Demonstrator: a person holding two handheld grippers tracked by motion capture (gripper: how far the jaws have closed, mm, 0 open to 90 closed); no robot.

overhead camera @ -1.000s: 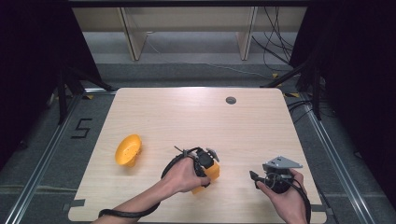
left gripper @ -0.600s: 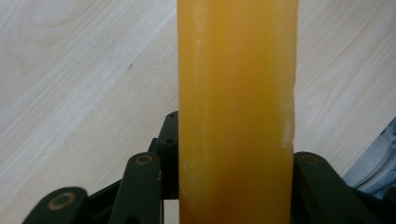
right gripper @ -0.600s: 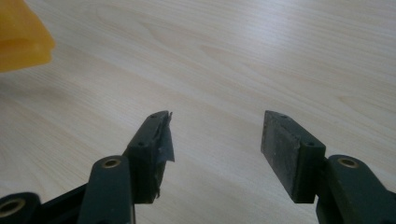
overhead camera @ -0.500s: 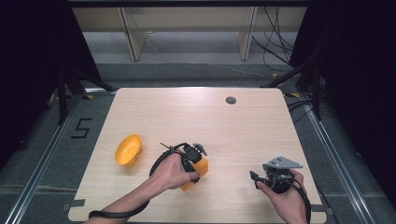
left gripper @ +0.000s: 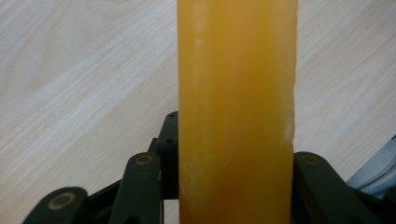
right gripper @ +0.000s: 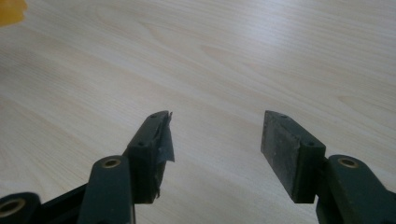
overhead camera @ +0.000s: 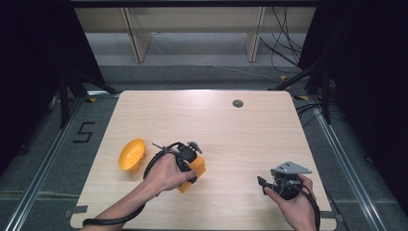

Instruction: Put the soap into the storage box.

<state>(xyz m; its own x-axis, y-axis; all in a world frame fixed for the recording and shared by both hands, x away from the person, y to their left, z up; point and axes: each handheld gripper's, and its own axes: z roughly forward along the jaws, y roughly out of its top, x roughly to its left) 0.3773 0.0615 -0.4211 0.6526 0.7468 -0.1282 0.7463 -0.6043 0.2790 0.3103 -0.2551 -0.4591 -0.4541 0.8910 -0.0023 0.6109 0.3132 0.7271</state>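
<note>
My left gripper (overhead camera: 191, 169) is shut on an orange block (overhead camera: 193, 172), held just above the table near its front centre. In the left gripper view the orange block (left gripper: 236, 107) stands upright between the two black jaws, its sides pressed by them. An orange bowl (overhead camera: 131, 154) lies tipped on its side on the table, a little to the left of that hand. My right gripper (overhead camera: 262, 183) rests at the front right of the table, and in the right gripper view its gripper (right gripper: 215, 137) is open over bare wood with nothing between its fingers.
The light wooden table (overhead camera: 240, 139) has a small dark round grommet (overhead camera: 237, 103) near its far edge. Black cables trail from both grippers. Beyond the table are grey floor, shelf legs and dark curtains. A corner of orange (right gripper: 11, 11) shows at the top left of the right gripper view.
My left hand has carried the orange block leftward, toward the orange bowl, and slightly up. The right gripper has stayed in place, still open.
</note>
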